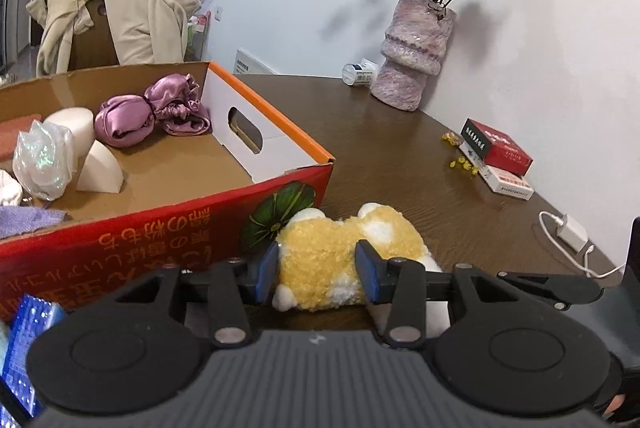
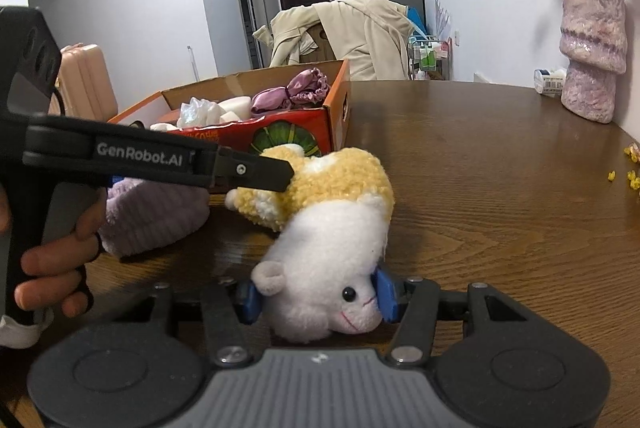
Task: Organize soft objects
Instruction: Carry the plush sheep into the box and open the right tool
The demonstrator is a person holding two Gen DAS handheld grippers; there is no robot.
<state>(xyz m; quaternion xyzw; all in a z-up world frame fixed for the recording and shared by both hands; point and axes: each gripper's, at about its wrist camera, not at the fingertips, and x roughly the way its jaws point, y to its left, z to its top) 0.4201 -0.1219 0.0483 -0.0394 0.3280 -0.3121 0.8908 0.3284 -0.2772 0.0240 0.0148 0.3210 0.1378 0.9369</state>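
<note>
A yellow and white plush hamster (image 1: 336, 252) lies on the wooden table (image 1: 400, 132) next to the red cardboard box (image 1: 168, 224). My left gripper (image 1: 318, 270) is shut on its yellow back end. My right gripper (image 2: 318, 298) is shut on its white head (image 2: 328, 268). In the right wrist view the left gripper's finger (image 2: 256, 174) presses into the yellow fur. The box (image 2: 296, 132) holds purple satin scrunchies (image 1: 152, 110), white sponges (image 1: 98, 172) and an iridescent wrap (image 1: 40, 160).
A pink vase (image 1: 412, 56) with dried roses stands by the wall. Red and white packs (image 1: 498, 156) and a white charger (image 1: 572, 232) lie at the right. A lilac soft item (image 2: 152, 216) lies by the box. A chair with a beige coat (image 2: 356, 32) stands behind.
</note>
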